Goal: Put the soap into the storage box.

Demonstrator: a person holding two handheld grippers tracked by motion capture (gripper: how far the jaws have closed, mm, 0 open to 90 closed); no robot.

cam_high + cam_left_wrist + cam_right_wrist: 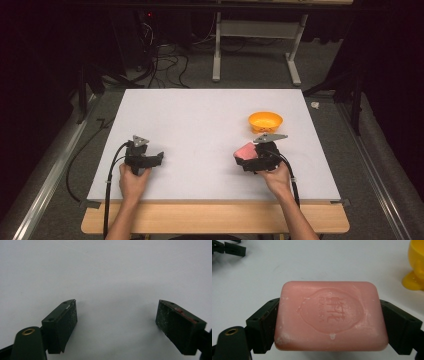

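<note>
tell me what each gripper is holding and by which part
The right gripper holds a pink soap bar, jaws clamped on its two short ends. The left gripper is open and holds nothing.

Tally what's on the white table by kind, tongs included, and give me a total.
Soap, pink, held in the right tongs: 1
Bowl, yellow: 1
Tongs, counting the left tongs, open over bare table: 2
Total: 4
</note>
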